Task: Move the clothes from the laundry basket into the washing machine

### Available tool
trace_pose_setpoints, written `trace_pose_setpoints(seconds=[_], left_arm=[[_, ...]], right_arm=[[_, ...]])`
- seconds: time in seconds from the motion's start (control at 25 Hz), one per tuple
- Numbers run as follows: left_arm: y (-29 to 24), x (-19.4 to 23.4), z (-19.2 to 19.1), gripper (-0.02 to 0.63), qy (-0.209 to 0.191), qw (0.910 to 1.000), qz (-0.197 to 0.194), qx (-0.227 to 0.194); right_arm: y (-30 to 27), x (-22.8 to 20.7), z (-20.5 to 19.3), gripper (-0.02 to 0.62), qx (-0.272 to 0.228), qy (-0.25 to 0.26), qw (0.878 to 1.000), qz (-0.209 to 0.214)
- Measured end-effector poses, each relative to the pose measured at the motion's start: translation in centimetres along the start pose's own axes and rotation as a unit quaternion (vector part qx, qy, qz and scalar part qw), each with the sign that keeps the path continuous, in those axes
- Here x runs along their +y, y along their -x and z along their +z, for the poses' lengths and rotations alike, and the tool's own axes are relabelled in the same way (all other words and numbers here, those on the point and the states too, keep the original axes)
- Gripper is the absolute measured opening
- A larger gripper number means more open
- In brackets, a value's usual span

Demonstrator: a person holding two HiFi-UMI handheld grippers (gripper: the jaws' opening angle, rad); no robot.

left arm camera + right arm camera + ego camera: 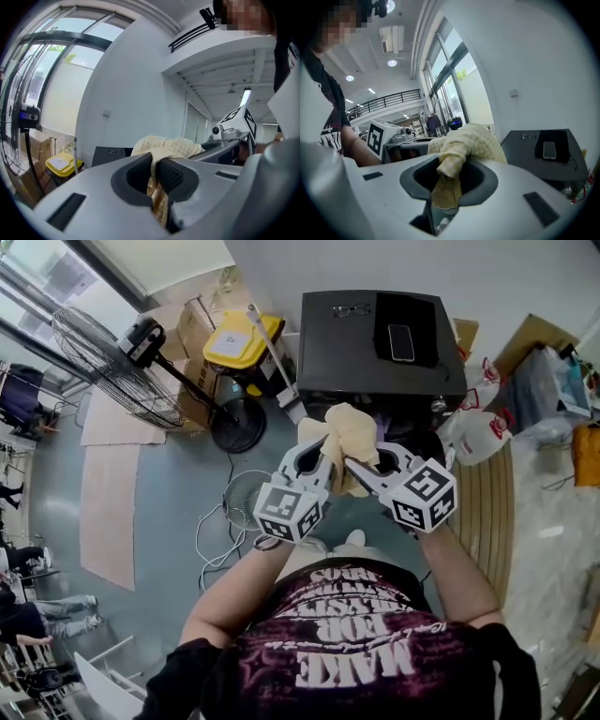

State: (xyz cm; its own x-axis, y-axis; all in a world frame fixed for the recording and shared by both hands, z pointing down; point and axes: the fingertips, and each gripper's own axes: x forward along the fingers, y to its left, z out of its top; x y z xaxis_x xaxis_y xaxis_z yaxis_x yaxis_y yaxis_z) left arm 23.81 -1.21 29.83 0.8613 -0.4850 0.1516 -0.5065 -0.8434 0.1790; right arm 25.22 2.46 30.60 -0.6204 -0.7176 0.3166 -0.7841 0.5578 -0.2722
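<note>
A pale yellow checked cloth point(352, 432) is held up between the two grippers, just in front of the black washing machine point(366, 343) and level with its near edge. The left gripper point(154, 171) is closed almost fully, and a fold of the cloth is pinched between its ribbed pads. The right gripper point(447, 180) is set slightly wider. A bunched end of the cloth is seen hanging down through its jaws and appears to be gripped there, though the contact itself is poorly shown. A phone point(401, 341) and glasses point(352, 309) are laid on the machine's lid.
</note>
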Motion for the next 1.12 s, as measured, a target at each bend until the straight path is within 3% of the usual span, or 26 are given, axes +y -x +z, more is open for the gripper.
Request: trace_pose_setpoints(seconds=[0.16,0.28,0.48,0.68,0.88,1.0,1.12], left_arm=[[-0.2,0.2,-0.1,0.014,0.019,0.9998,-0.001,0.004],[-0.3,0.6,-0.4,0.014,0.033,0.9994,0.003,0.010],[-0.5,1.2,-1.0,0.014,0.053,0.9983,0.009,0.025],[-0.5,1.4,-1.1,0.014,0.076,0.9965,0.016,0.029],[-0.8,1.6,-0.8,0.012,0.079,0.9960,0.033,0.028],[-1.0,1.6,-0.9,0.012,0.074,0.9959,0.045,0.026],[-1.1,1.4,-0.6,0.012,0.055,0.9971,0.047,0.022]], right_arm=[[-0.2,0.7,-0.2,0.130,-0.001,0.001,1.000,0.029],[-0.6,1.6,-0.3,0.215,0.008,0.016,0.999,0.051],[-1.5,2.2,-1.2,0.278,0.047,0.102,0.993,0.039],[-2.4,1.9,-1.6,0.278,0.066,0.156,0.986,0.000],[-3.6,0.5,-1.5,0.282,0.067,0.191,0.977,-0.069],[-4.4,-0.5,-1.6,0.275,0.053,0.173,0.979,-0.098],[-4.5,-1.3,-1.0,0.204,0.013,0.135,0.986,-0.097]])
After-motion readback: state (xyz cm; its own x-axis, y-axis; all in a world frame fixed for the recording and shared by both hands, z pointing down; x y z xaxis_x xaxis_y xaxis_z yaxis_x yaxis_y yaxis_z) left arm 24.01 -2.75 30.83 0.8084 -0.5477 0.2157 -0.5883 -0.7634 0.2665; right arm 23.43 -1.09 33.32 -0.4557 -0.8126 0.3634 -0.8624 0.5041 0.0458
